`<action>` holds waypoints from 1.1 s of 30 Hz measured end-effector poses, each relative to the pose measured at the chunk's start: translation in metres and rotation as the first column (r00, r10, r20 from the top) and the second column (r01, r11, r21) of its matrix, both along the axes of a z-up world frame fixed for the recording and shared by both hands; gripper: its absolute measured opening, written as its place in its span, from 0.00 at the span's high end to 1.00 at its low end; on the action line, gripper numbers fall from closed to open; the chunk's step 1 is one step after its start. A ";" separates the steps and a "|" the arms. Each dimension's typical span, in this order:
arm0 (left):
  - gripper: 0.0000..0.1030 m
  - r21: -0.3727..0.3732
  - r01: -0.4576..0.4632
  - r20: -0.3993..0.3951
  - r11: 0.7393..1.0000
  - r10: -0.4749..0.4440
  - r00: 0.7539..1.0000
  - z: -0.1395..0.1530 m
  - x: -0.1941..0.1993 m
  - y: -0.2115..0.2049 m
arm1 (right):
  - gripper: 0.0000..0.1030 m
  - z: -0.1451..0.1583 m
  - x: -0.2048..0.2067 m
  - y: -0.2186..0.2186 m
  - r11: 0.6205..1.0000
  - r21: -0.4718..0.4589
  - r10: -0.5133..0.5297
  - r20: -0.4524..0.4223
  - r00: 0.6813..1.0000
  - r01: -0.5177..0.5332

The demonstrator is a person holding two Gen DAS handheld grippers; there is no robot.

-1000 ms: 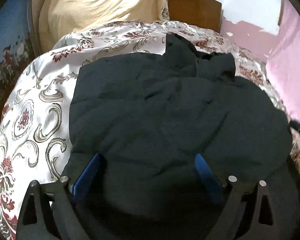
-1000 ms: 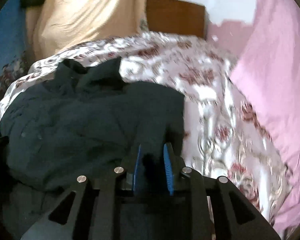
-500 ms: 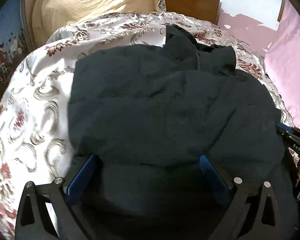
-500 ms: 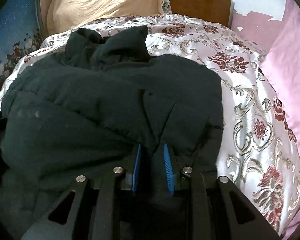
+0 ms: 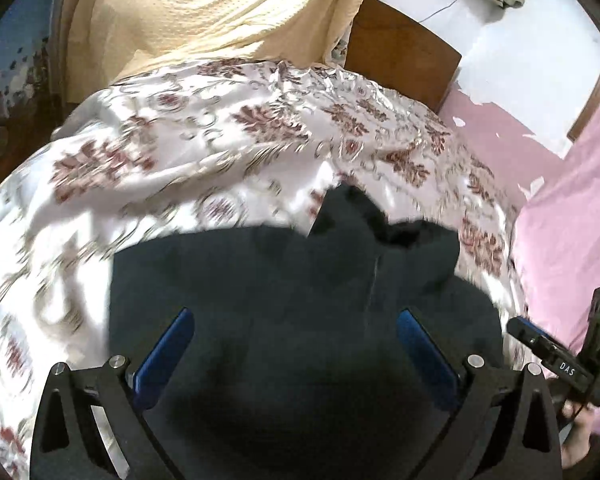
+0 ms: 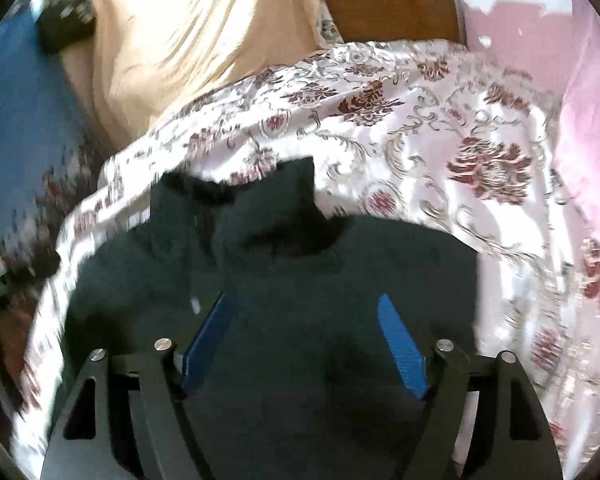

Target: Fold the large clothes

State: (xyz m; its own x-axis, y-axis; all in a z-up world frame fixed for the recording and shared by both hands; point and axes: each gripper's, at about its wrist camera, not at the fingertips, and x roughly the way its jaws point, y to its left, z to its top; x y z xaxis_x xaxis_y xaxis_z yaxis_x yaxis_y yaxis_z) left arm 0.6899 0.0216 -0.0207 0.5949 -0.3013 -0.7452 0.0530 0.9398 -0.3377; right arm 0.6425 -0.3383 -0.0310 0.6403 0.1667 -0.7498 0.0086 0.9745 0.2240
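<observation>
Only the left wrist view caught the right tongs (image 5: 556, 360) at its right edge, green light glowing. The dark jacket (image 5: 300, 300) lay on the floral bedspread (image 5: 180, 152), directly beneath both tools. Left tongs (image 5: 296, 332) and right tongs (image 6: 304, 320) hung spread wide, released, gripping nothing.

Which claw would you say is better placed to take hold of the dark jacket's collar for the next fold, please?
Probably the right claw: it is open, and the dark padded jacket's raised collar sits ahead between its fingers. The open left claw sees the collar off to its right.
</observation>
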 end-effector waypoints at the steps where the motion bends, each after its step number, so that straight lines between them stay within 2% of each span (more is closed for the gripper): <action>1: 0.00 0.008 -0.002 0.004 1.000 0.002 1.000 -0.001 0.014 -0.007 | 0.30 -0.001 0.011 0.001 1.000 0.026 -0.017 -0.001 1.000 0.017; 7: 0.01 0.125 -0.012 0.031 0.992 0.008 0.999 -0.015 0.066 -0.041 | 0.30 -0.021 0.078 0.014 0.985 0.122 -0.118 -0.014 0.993 0.119; 9: 0.02 0.151 -0.017 0.043 0.988 0.011 0.999 -0.021 0.078 -0.047 | 0.32 -0.032 0.094 0.020 0.983 0.119 -0.138 -0.008 0.990 0.138; 11: 0.08 0.162 -0.013 0.056 0.987 0.004 0.998 -0.025 0.089 -0.052 | 0.38 -0.039 0.109 0.028 0.986 0.098 -0.131 -0.013 0.991 0.132; 13: 0.30 0.157 -0.009 0.063 0.988 -0.001 0.998 -0.027 0.095 -0.055 | 0.47 -0.044 0.120 0.033 0.988 0.077 -0.134 -0.015 0.991 0.135; 14: 0.36 0.145 -0.002 0.061 0.989 -0.007 0.998 -0.029 0.098 -0.057 | 0.52 -0.044 0.122 0.032 0.988 0.076 -0.137 -0.015 0.990 0.138; 15: 0.47 0.141 0.014 0.056 0.990 -0.022 0.998 -0.031 0.099 -0.060 | 0.56 -0.046 0.124 0.033 0.987 0.086 -0.138 -0.014 0.990 0.139; 16: 0.61 0.142 0.040 0.053 0.989 -0.047 0.997 -0.033 0.100 -0.062 | 0.58 -0.046 0.123 0.033 0.986 0.098 -0.136 -0.013 0.991 0.137; 18: 0.84 0.150 0.079 0.068 0.986 -0.090 0.994 -0.031 0.098 -0.068 | 0.66 -0.044 0.121 0.029 0.983 0.119 -0.141 -0.003 0.990 0.140; 19: 0.89 0.159 0.076 0.082 0.984 -0.090 0.993 -0.027 0.094 -0.069 | 0.69 -0.043 0.119 0.029 0.984 0.114 -0.139 0.003 0.990 0.138; 20: 0.90 0.149 0.079 0.090 0.986 -0.093 0.992 -0.025 0.090 -0.069 | 0.74 -0.042 0.117 0.027 0.984 0.114 -0.135 0.005 0.991 0.133; 23: 0.92 0.103 0.082 0.121 0.991 -0.094 0.988 -0.012 0.076 -0.063 | 0.79 -0.035 0.105 0.022 0.983 0.133 -0.131 0.023 0.991 0.127; 27: 0.93 0.085 0.078 0.161 0.993 -0.091 0.983 0.007 0.051 -0.051 | 0.83 -0.013 0.080 0.021 0.991 0.102 -0.096 0.069 0.993 0.089; 30: 0.93 0.040 0.070 0.192 0.997 -0.077 0.978 0.019 0.023 -0.037 | 0.85 0.006 0.054 0.016 0.993 0.106 -0.065 0.103 0.993 0.053; 33: 0.94 -0.001 0.062 0.221 0.998 -0.060 0.973 0.024 -0.014 -0.020 | 0.86 0.023 0.020 0.016 0.998 0.067 -0.011 0.156 0.988 0.001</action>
